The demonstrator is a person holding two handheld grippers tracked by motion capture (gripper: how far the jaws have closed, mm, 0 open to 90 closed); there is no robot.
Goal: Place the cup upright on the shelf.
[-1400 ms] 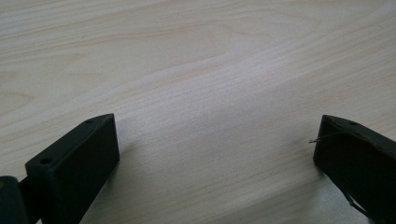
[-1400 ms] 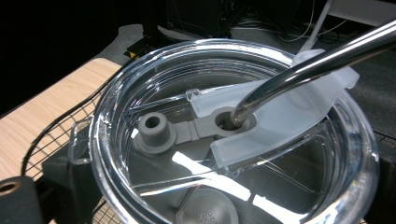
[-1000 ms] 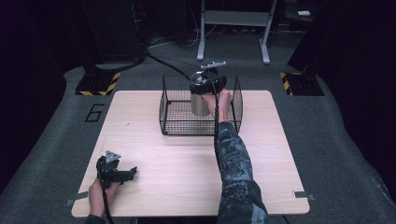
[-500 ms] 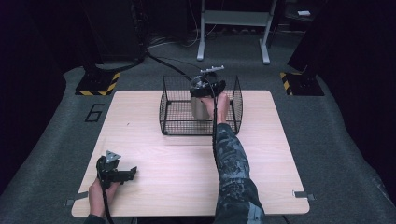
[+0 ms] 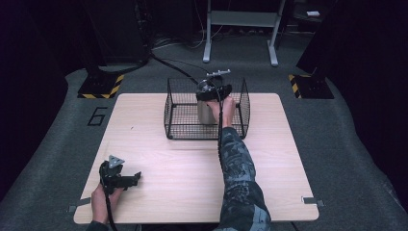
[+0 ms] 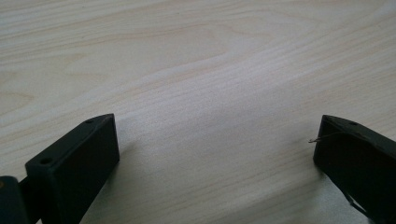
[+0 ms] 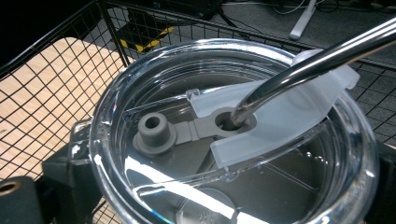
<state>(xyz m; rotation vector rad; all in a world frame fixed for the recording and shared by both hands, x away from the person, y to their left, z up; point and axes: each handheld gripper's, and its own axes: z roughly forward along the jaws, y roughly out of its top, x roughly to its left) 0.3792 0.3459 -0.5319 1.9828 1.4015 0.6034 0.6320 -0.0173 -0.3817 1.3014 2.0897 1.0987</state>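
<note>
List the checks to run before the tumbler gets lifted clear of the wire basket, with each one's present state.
1. Right hand-held gripper shut on the tumbler: ok, jaws flank it just under the lid.
2. Metal straw seated through the lid: ok.
3. Tumbler upright inside the wire basket: ok.
4. Tumbler base clear of the basket floor: cannot tell.
5. Left hand-held gripper open on the table, away from the basket: ok.

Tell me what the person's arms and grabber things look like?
Both grippers are black. The left gripper has a grey three-cornered plate on top and blocky black jaws; a black cable trails from the right gripper. The right arm wears a camouflage-patterned sleeve.
</note>
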